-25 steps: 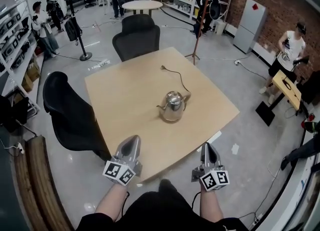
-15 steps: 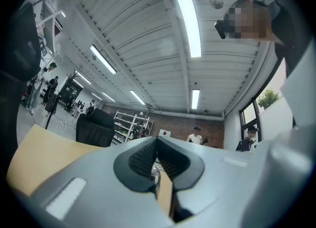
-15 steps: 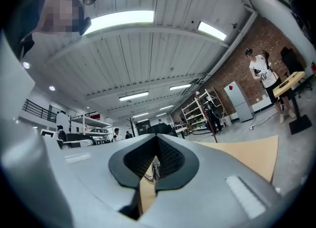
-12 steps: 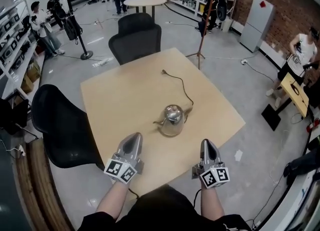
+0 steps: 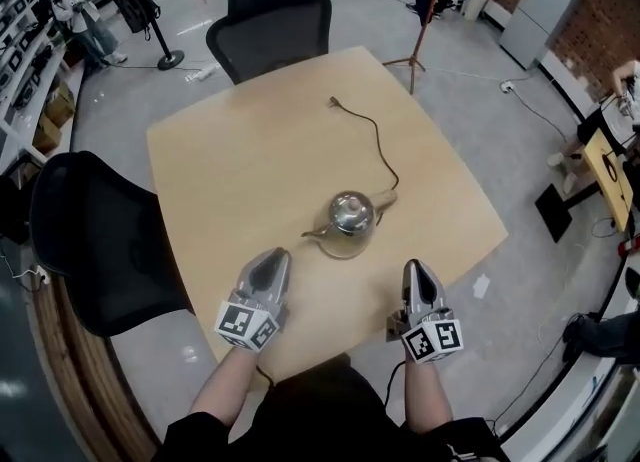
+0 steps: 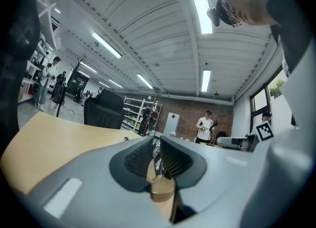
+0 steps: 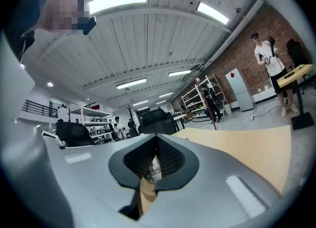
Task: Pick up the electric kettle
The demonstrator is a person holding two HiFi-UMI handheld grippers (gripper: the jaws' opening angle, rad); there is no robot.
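Observation:
A shiny steel electric kettle (image 5: 348, 222) stands on the pale wooden table (image 5: 230, 180), spout to the left, with its black cord (image 5: 375, 140) trailing away behind it. My left gripper (image 5: 272, 262) hovers over the table's near edge, short of the kettle and to its left. Its jaws have just been opening and stand a little apart, with nothing between them. In the left gripper view a sliver of the kettle (image 6: 157, 161) shows through the left gripper (image 6: 157, 143). My right gripper (image 5: 418, 272) is shut and empty, short of the kettle and to its right. The kettle (image 7: 154, 171) shows beyond the right gripper (image 7: 156, 140).
One black office chair (image 5: 270, 20) stands at the table's far side and another (image 5: 90, 240) at its left. A stand (image 5: 425, 10) rises beyond the far right corner. A small side table (image 5: 610, 165) is at the right. People stand far off.
Both grippers have moved forward from just off the table's near edge to over it, closer to the kettle. The kettle has stayed put.

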